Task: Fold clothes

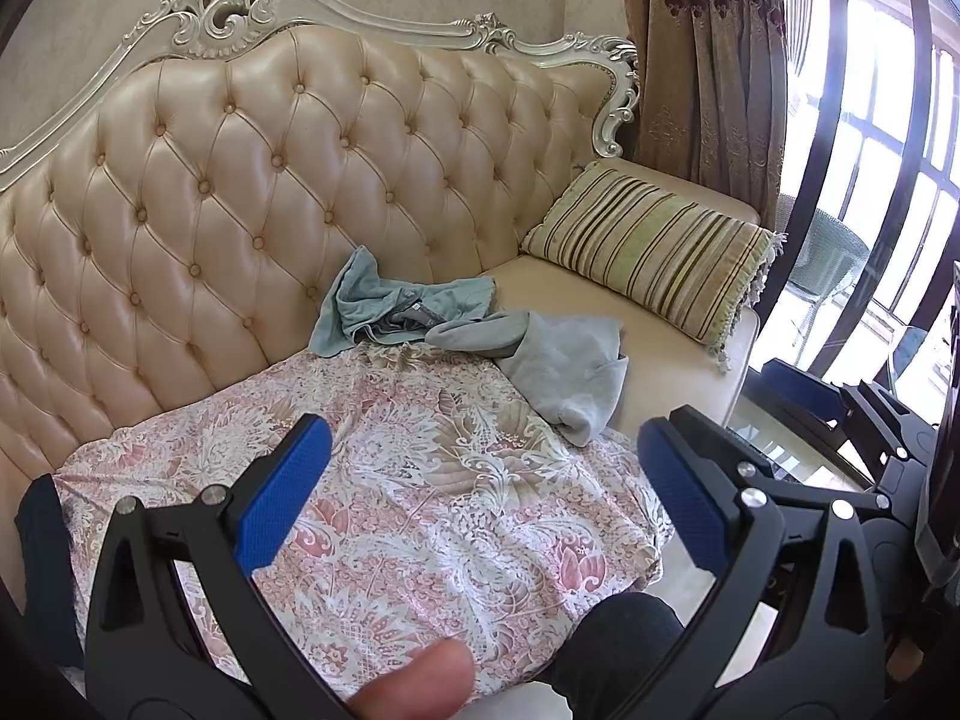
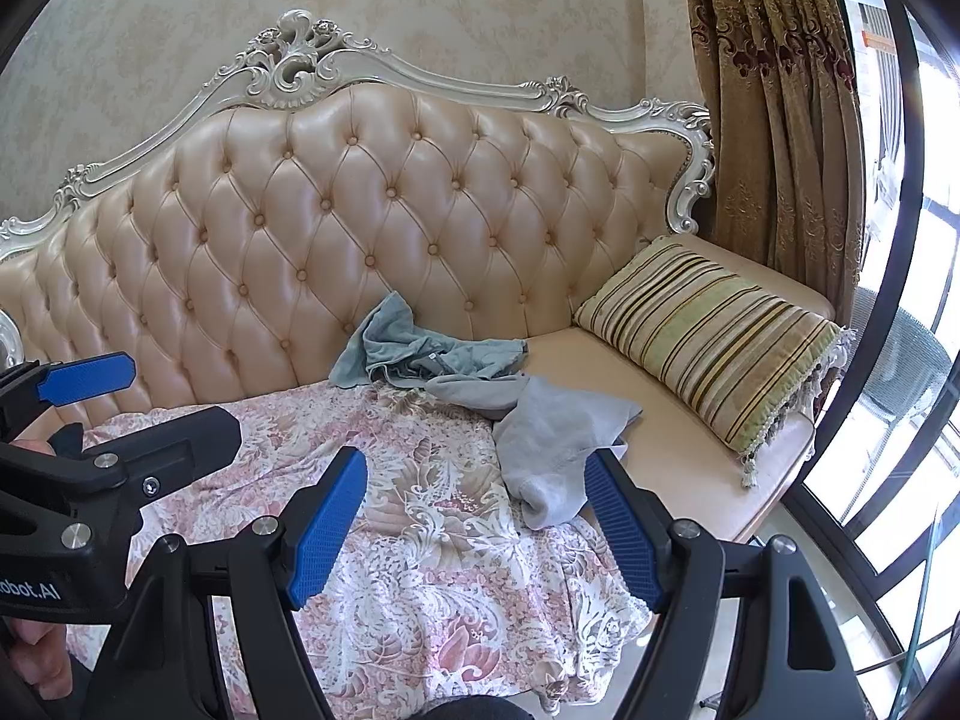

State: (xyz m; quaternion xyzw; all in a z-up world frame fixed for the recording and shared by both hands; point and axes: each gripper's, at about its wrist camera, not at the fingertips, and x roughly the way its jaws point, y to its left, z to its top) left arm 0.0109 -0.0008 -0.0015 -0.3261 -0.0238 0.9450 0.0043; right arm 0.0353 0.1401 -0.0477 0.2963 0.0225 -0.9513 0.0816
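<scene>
Blue-padded fingers [image 1: 282, 492] of the left gripper [image 1: 480, 480] stand spread wide and hold nothing above a pink floral cloth [image 1: 432, 480] draped over the sofa seat; the right gripper [image 2: 480, 516] hangs beside it, likewise spread and empty. Beyond the pads, two crumpled garments wait: a grey one [image 2: 558, 438] at the cloth's far edge, nearest the right gripper, and a blue-green one [image 2: 420, 354] bunched against the tufted sofa back [image 2: 360, 240], the two overlapping. Folding has not begun. A clean start likely means lifting the grey garment free of the other, pinching two corners or the shoulders, and spreading it flat on the floral cloth before any crease. A striped cushion [image 2: 708, 336] lies well apart at the sofa's end, clear of the work; curtains [image 2: 780, 120] and a window frame the right.
</scene>
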